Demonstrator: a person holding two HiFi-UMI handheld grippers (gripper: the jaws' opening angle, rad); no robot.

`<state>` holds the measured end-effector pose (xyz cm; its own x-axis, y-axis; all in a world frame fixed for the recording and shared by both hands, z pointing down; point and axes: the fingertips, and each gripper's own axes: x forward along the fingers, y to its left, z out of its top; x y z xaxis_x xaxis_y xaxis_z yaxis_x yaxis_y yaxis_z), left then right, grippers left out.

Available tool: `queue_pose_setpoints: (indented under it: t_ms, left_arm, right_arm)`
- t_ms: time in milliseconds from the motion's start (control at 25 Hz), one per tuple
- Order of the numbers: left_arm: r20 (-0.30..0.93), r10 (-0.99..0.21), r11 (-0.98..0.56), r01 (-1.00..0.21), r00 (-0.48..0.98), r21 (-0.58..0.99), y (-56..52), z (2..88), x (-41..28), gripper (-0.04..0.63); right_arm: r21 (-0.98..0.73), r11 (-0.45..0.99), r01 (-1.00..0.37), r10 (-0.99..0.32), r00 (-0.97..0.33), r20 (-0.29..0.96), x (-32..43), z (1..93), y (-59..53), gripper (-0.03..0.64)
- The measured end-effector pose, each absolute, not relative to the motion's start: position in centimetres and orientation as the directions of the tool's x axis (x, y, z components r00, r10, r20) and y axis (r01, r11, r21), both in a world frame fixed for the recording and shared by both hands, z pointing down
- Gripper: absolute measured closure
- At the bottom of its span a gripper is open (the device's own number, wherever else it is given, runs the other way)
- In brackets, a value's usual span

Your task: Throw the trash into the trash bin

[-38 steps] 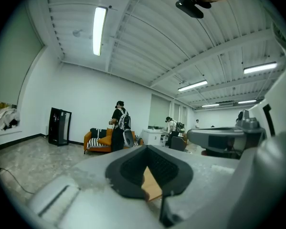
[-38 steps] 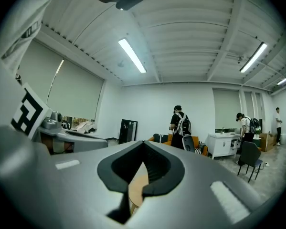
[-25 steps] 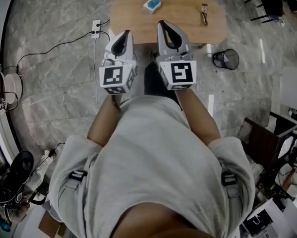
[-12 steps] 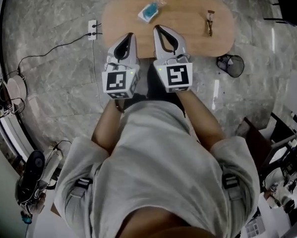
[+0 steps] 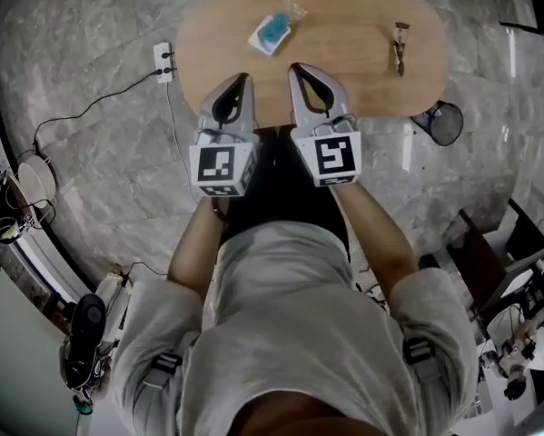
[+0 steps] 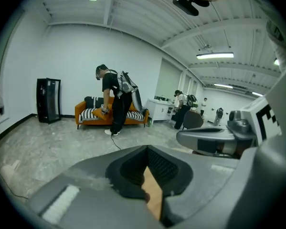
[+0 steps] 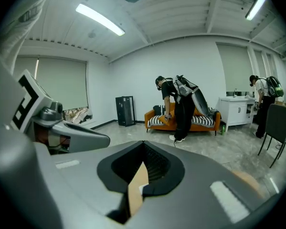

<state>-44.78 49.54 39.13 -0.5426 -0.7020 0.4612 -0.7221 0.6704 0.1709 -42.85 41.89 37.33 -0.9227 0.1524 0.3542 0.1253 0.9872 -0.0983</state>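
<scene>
A blue plastic packet (image 5: 270, 33) lies on the oval wooden table (image 5: 344, 71), far left of middle. A small brown scrap (image 5: 400, 48) lies toward the table's right end. The black mesh trash bin (image 5: 444, 122) stands on the floor by the table's right near corner. My left gripper (image 5: 242, 78) and right gripper (image 5: 297, 67) are side by side over the table's near edge, short of the packet. Both are shut with nothing between the jaws. The left gripper view (image 6: 146, 148) and the right gripper view (image 7: 143, 150) show only table wood through the jaw windows.
A white power strip (image 5: 163, 60) with a cable lies on the marble floor left of the table. Dark chairs and cluttered desks stand at the right. Across the room are an orange sofa (image 6: 111, 113), a black cabinet (image 6: 48, 100) and several people.
The person has stepped toward the table, which now sits closer in the head view. Both grippers sank and moved forward together to its near edge, still shut.
</scene>
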Motion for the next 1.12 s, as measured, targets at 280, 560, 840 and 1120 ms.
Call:
queue_pose_setpoints:
  t_ms: [280, 560, 840, 1120]
  left_arm:
    - [0.500, -0.726, 0.619, -0.766, -0.472, 0.176, 47.2, 46.6, -48.4, 0.577]
    - [0.564, -0.751, 0.518, -0.836, -0.342, 0.182, 43.5, 56.1, -50.6, 0.577]
    - [0.660, -0.703, 0.483, -0.859, -0.265, 0.170, 41.5, 64.8, -53.4, 0.577]
    - [0.730, -0.626, 0.507, -0.854, -0.276, 0.112, 41.5, 68.6, -55.4, 0.577]
  right_arm:
    - [-0.125, 0.991, 0.043, 0.091, -0.905, 0.416, -44.8, 44.6, 39.4, 0.609]
    - [-0.136, 0.991, 0.019, 0.079, -0.887, 0.455, -46.4, 51.5, 37.1, 0.609]
    - [-0.133, 0.990, -0.036, 0.041, -0.846, 0.532, -45.1, 57.9, 34.8, 0.609]
    - [-0.162, 0.983, -0.088, 0.016, -0.837, 0.546, -44.4, 58.9, 34.8, 0.609]
